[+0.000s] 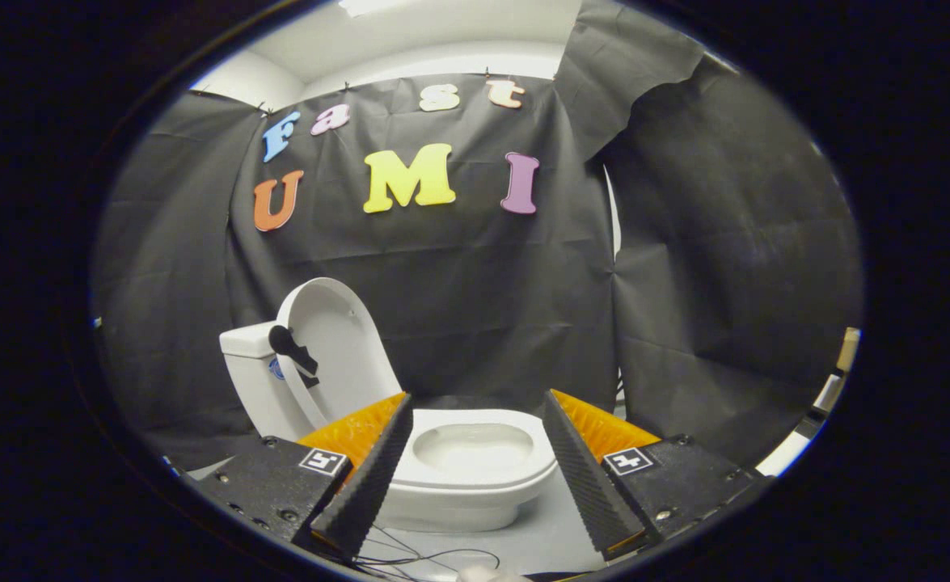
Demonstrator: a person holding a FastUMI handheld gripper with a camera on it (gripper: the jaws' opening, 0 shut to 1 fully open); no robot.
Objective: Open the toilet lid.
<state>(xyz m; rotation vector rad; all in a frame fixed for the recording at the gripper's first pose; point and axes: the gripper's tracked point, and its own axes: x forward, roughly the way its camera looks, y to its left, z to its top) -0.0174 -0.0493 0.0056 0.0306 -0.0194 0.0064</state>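
The small white ceramic toilet (442,461) is seen straight ahead of the gripper (475,461), its open bowl (475,446) framed between the two fingers, which are spread wide apart with nothing held or touched. The rounded white plastic toilet lid (337,347) is already raised: it is stood almost upright, tilted back against the white cistern (252,380), beyond and a little to the left of the left finger. Its long axis is run up and down, its inner face turned toward the bowl and the gripper. A small dark piece (293,352) is fixed on the lid's near face; what it is cannot be told. The lid is well apart from both fingertips, farther back than the bowl. The task is judged done as far as the lid's pose goes, since the bowl is left uncovered. Thin dark wires (434,558) are laid on the pale surface (555,541) below the fingers, in front of the toilet's base.
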